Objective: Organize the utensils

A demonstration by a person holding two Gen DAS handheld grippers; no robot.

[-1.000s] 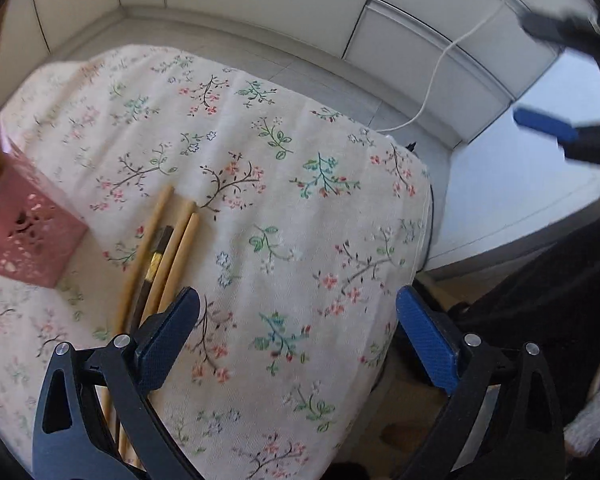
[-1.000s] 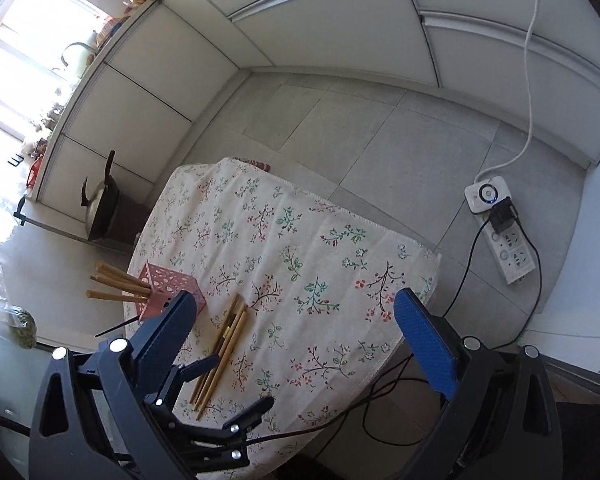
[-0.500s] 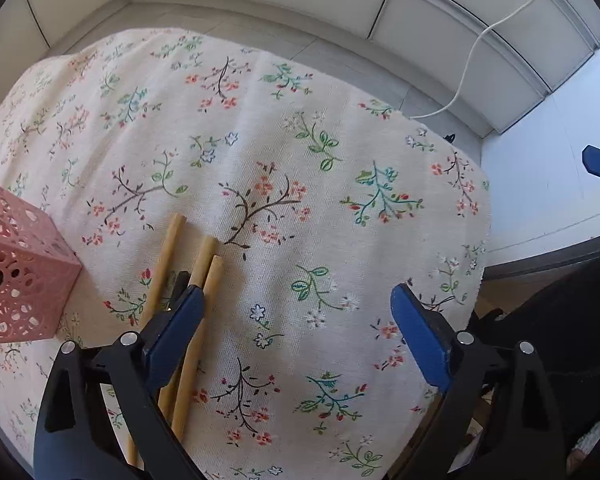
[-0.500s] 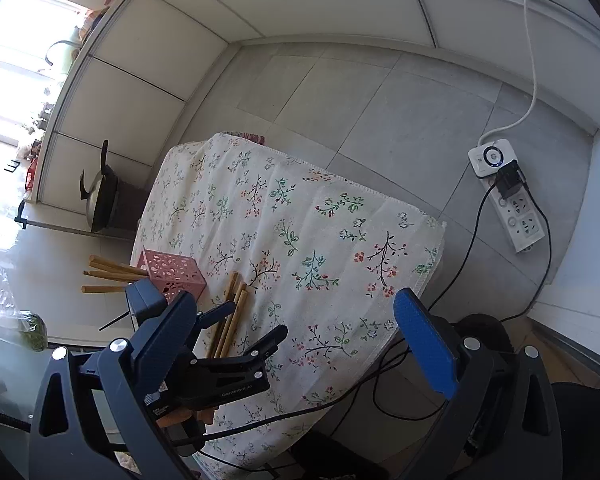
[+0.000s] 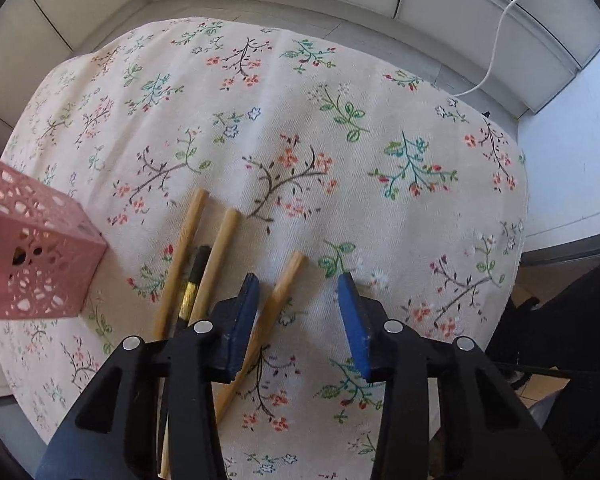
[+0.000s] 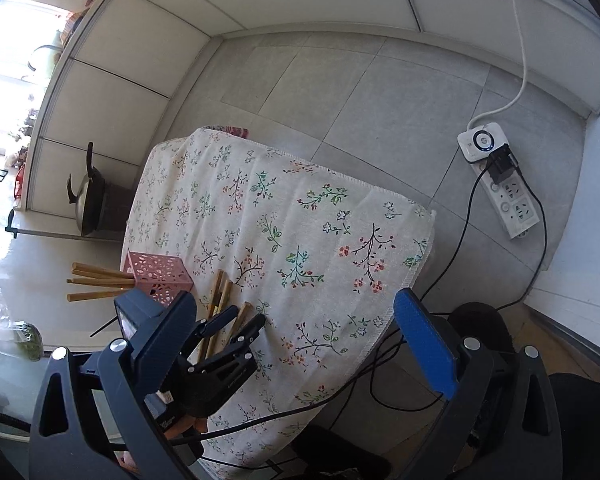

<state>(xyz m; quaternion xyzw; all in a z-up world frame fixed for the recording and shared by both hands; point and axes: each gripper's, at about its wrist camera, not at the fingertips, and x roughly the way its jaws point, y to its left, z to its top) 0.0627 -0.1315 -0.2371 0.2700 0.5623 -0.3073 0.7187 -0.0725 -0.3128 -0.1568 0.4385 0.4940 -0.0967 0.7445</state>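
Observation:
Three wooden-handled utensils and one dark-handled one lie side by side on the floral tablecloth [image 5: 339, 128]. My left gripper [image 5: 298, 280] hangs low over them, jaws partly closed. One wooden handle [image 5: 278, 300] lies between its fingers, close to the left pad, not clamped. Two more wooden handles [image 5: 180, 256] and the dark handle [image 5: 196, 276] lie left of it. A pink perforated holder [image 5: 36, 256] stands at the left; in the right wrist view [image 6: 160, 276] it holds several wooden handles. My right gripper [image 6: 296, 316] is wide open and empty, high above the table's near right corner.
The small table [image 6: 411, 272] drops off close on the right and near sides. A power strip [image 6: 499, 184] and black cables [image 6: 419, 396] lie on the tiled floor to the right. A dark pot [image 6: 92, 204] stands on a stool beyond the table's left side.
My left gripper has dropped toward the utensils and narrowed its jaws around the rightmost wooden handle, which now lies apart from the others. My right gripper stays high and open.

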